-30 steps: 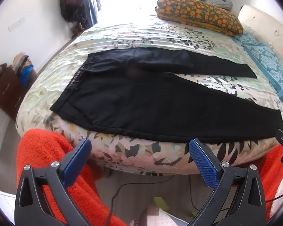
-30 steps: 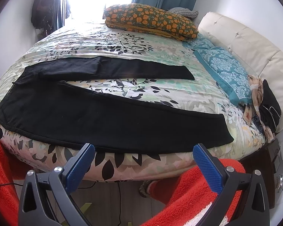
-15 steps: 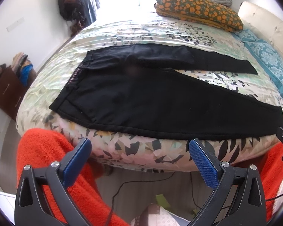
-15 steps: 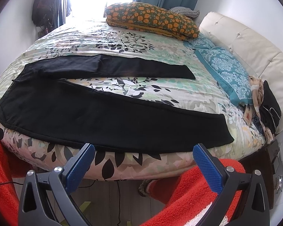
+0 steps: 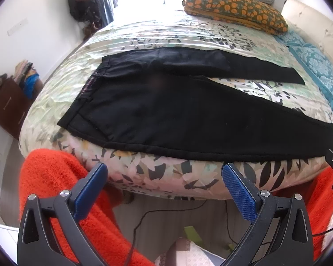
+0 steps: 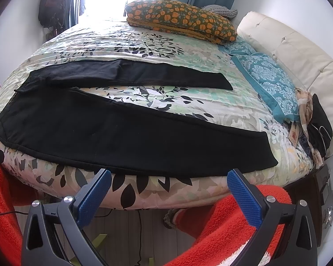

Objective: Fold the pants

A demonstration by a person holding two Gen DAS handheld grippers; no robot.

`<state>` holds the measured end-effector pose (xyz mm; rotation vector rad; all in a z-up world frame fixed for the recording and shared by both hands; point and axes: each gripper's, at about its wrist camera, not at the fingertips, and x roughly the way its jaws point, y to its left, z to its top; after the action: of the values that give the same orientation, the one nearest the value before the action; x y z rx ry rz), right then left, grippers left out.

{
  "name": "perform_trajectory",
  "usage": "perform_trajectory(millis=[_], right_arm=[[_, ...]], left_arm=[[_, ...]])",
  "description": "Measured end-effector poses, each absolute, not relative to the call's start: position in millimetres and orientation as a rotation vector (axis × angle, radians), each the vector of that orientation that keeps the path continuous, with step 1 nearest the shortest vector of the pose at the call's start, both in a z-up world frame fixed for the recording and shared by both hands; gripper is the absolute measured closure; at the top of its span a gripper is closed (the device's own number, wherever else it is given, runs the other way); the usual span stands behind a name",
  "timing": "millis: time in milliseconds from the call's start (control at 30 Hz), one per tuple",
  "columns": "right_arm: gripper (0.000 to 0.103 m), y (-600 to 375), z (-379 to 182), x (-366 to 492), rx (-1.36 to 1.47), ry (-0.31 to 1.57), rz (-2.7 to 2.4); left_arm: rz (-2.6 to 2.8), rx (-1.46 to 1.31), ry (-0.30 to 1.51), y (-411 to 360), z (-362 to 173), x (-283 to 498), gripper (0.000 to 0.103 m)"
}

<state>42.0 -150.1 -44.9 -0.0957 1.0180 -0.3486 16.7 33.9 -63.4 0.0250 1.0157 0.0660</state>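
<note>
Black pants [image 5: 166, 115] lie flat on the floral bedspread [image 5: 166, 31], waistband at the left, legs spread apart toward the right. The near leg runs along the bed's front edge. They also show in the right wrist view [image 6: 122, 137], the near leg's hem at the right. My left gripper [image 5: 163, 175] is open and empty, just short of the bed's front edge below the pants' seat. My right gripper [image 6: 169, 180] is open and empty, just short of the front edge below the near leg.
An orange-patterned pillow [image 6: 179, 20] lies at the far side. Teal pillows [image 6: 268, 79] and a cream headboard [image 6: 299, 51] are at the right, with a pile of clothes [image 6: 315, 124]. The person's orange fleece [image 5: 62, 199] and a floor cable [image 5: 148, 219] are below.
Both grippers have edged closer to the bed, so the pants sit slightly lower and larger in view. Both stay open.
</note>
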Motion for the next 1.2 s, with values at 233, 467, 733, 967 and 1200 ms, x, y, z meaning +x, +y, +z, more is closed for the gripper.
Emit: perform_trajectory(millis=[233, 467, 733, 967, 1200], right_arm=[[0.0, -150, -47, 42, -0.092, 1.023, -0.348], [0.0, -152, -49, 42, -0.079, 1.029, -0.35], [0.0, -154, -51, 43, -0.065, 1.039, -0.35], [0.0, -156, -52, 43, -0.054, 1.046, -0.349], [0.0, -158, -58, 44, -0.024, 1.066, -0.323]], left_arm=[[0.067, 0.031, 1.024, 33, -67, 18, 0.001], [0.068, 0.035, 1.028, 32, -68, 18, 0.001], [0.072, 0.032, 1.032, 34, -69, 18, 0.001], [0.073, 0.032, 1.033, 36, -69, 18, 0.001], [0.088, 0.06, 1.088, 36, -85, 23, 0.001]])
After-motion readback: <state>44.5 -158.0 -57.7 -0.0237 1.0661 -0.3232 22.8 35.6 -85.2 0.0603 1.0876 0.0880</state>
